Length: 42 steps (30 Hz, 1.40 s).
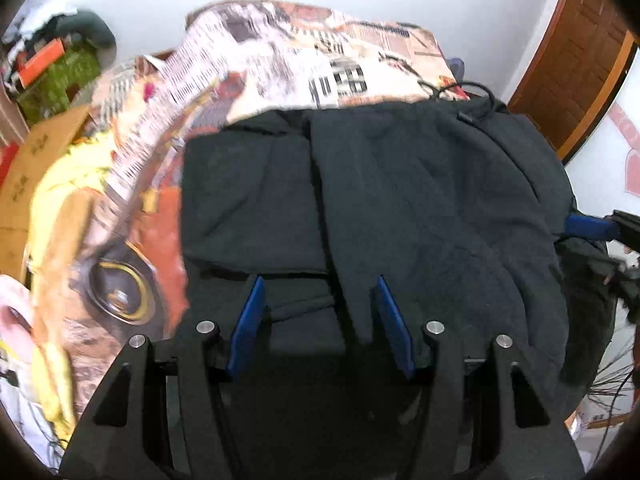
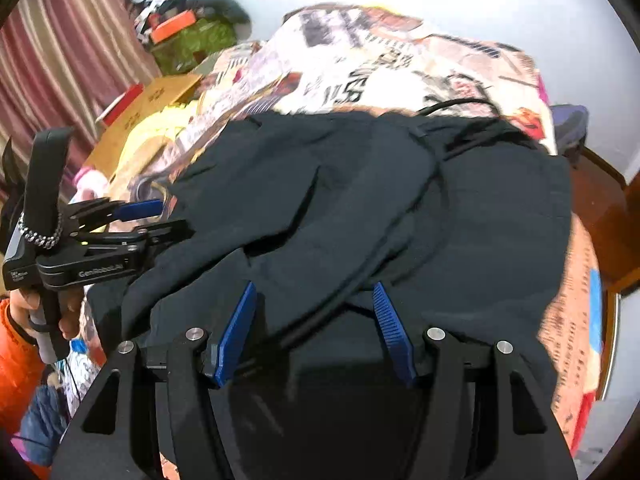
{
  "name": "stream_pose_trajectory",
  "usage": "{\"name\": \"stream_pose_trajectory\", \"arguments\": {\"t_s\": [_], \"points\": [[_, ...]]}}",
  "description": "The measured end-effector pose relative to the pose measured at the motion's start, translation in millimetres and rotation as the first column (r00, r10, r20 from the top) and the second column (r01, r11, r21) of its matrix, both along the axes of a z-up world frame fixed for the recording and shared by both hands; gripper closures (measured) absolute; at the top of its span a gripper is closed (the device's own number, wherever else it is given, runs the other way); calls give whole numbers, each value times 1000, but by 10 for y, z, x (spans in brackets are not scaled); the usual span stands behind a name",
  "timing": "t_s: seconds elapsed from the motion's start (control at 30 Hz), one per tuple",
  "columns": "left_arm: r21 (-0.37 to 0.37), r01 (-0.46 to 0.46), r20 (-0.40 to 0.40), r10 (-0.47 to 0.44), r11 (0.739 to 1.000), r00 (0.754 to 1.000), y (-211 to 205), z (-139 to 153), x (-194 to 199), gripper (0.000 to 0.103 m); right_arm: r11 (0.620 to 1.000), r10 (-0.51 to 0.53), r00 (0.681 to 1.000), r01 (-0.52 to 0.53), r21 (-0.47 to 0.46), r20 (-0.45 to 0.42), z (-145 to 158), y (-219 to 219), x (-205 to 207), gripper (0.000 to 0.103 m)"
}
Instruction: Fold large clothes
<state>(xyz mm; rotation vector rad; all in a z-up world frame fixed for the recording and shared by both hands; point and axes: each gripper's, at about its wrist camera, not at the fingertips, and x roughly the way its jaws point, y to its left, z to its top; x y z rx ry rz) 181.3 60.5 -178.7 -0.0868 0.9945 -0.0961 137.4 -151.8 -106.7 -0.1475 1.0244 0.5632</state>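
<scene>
A large black garment [image 1: 400, 200] lies partly folded on a bed with a patterned cover [image 1: 280, 52]; it also shows in the right wrist view [image 2: 400, 208]. My left gripper [image 1: 320, 284] is open, its blue fingers spread just above the near edge of the garment, nothing between them. My right gripper [image 2: 316, 292] is open too, over the garment's near folds with a black cord running between the fingers. The left gripper also shows at the left of the right wrist view [image 2: 156, 216]; the right gripper's blue finger [image 1: 588, 226] pokes in at the right of the left wrist view.
The patterned bed cover [image 2: 360, 60] spreads beyond the garment. Cardboard boxes [image 1: 32, 168] and clutter sit left of the bed. A wooden door [image 1: 572, 64] is at the right. A black cable [image 2: 460, 104] lies near the garment's far edge.
</scene>
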Motion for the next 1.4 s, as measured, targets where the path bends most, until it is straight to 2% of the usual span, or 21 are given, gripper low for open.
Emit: {"name": "stream_pose_trajectory", "arguments": {"t_s": [0.1, 0.2, 0.33, 0.47, 0.6, 0.73, 0.87, 1.07, 1.13, 1.17, 1.23, 1.4], "points": [[22, -30, 51, 29, 999, 998, 115, 165, -83, 46, 999, -46, 999, 46, 16, 28, 129, -168, -13, 46], [13, -66, 88, 65, 998, 994, 296, 305, -161, 46, 995, -103, 992, 102, 15, 77, 284, -374, -34, 46], [4, -130, 108, 129, 991, 986, 625, 396, -255, 46, 987, -163, 979, 163, 11, 124, 421, -605, -65, 46], [13, -186, 87, 184, 983, 979, 914, 334, -355, 45, 974, -223, 963, 225, 2, 151, 501, -856, -140, 46], [8, -223, 11, 223, 975, 975, 1181, 88, -501, 45, 957, -287, 946, 291, -2, 150, 492, -1072, -193, 46], [5, -224, -74, 224, 974, 972, 1289, -194, -652, 45, 938, -345, 932, 347, 5, 108, 387, -1262, -240, 46], [-8, -212, -165, 207, 977, 964, 1356, -514, -813, 44, 926, -378, 925, 379, -6, 30, 163, -1351, -264, 46], [-55, -228, -274, 205, 972, 940, 1431, -902, -947, 44, 928, -373, 926, 371, -39, -55, -122, -1437, -372, 46], [-98, -240, -290, 203, 966, 935, 1441, -997, -985, 44, 927, -375, 922, 372, -47, -94, -233, -1476, -406, 46], [-146, -251, -309, 197, 957, 931, 1441, -1075, -999, 44, 926, -377, 920, 373, -49, -110, -269, -1486, -422, 46], [-175, -272, -318, 207, 946, 925, 1428, -1143, -1015, 36, 924, -383, 912, 380, -45, -149, -349, -1516, -436, 46], [-234, -312, -314, 232, 921, 921, 1430, -1251, -1029, 32, 911, -392, 895, 410, 46, -210, -454, -1653, -485, 45]]}}
